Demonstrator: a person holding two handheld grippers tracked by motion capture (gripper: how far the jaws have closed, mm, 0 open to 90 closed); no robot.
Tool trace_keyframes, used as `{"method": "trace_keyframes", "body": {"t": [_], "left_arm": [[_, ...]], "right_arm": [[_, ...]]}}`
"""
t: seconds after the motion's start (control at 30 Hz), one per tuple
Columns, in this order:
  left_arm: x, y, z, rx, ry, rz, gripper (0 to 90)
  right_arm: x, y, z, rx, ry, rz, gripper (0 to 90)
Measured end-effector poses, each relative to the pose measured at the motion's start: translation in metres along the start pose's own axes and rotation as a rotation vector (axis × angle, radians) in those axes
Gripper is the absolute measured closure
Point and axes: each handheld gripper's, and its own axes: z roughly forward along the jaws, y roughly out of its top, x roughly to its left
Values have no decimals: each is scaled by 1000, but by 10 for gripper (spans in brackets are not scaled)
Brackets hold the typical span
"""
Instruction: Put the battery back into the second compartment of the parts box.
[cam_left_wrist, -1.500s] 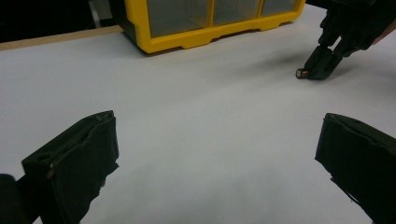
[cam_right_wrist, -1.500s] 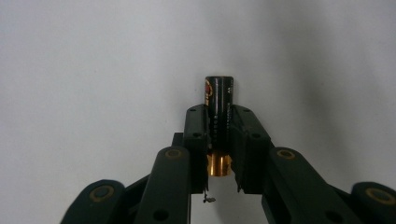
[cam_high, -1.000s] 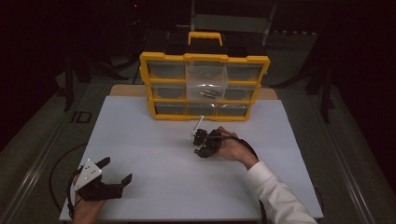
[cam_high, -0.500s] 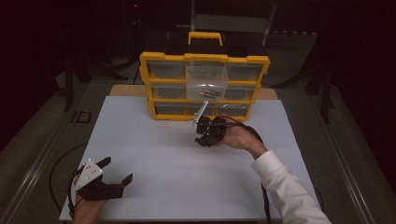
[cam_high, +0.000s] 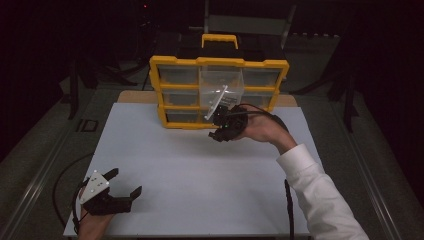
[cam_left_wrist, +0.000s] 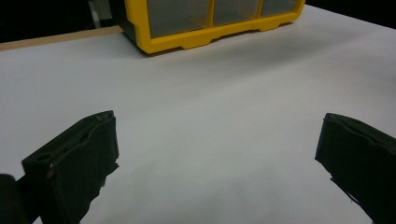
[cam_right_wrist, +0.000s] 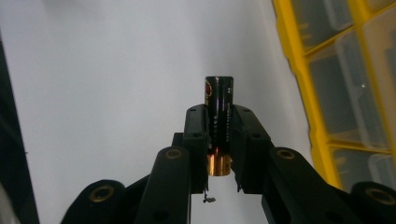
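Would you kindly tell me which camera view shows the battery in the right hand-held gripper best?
The right gripper view: the battery fills the centre, clamped between the black jaws, its dark body and copper end clear. In the high view the right hand-held gripper hides it before the yellow organizer. The left gripper view gives nothing of it.

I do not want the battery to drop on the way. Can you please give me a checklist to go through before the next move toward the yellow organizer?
1. Battery clamped between the right gripper jaws: ok.
2. Battery sits straight along the jaws, black end sticking out past the tips, copper end inside: ok.
3. Yellow organizer stands upright at the back of the white table: ok.
4. One clear drawer pulled out in the top row, just above the gripper: ok.
5. Whether that drawer has room inside: cannot tell.
6. Left gripper open, low on the table, out of the way: ok.
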Motion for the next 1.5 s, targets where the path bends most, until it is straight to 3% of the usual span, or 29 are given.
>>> {"method": "trace_keyframes", "body": {"t": [0.33, 0.47, 0.73, 0.9, 0.97, 1.2, 1.4, 1.5], "left_arm": [[0, 0, 0, 3, -3, 0, 1], [0, 0, 0, 2, -4, -1, 1], [1, 0, 0, 2, -5, -4, 1], [1, 0, 0, 3, -5, -3, 1], [1, 0, 0, 4, -4, -2, 1], [1, 0, -1, 1, -4, -3, 1], [1, 0, -1, 2, -6, -2, 1], [1, 0, -1, 3, -6, -3, 1]], "right_arm": [[-20, 9, -42, -82, 18, 27, 767], [-25, 13, -55, -74, 4, 30, 767], [-38, 22, -86, -115, -13, 45, 767], [-48, 28, -109, -160, -44, 79, 767], [-49, 29, -111, -163, -45, 83, 767], [-70, 35, -118, -169, -105, 183, 767], [-84, 33, -109, -151, -181, 270, 767], [-88, 31, -104, -146, -191, 295, 756]]}}
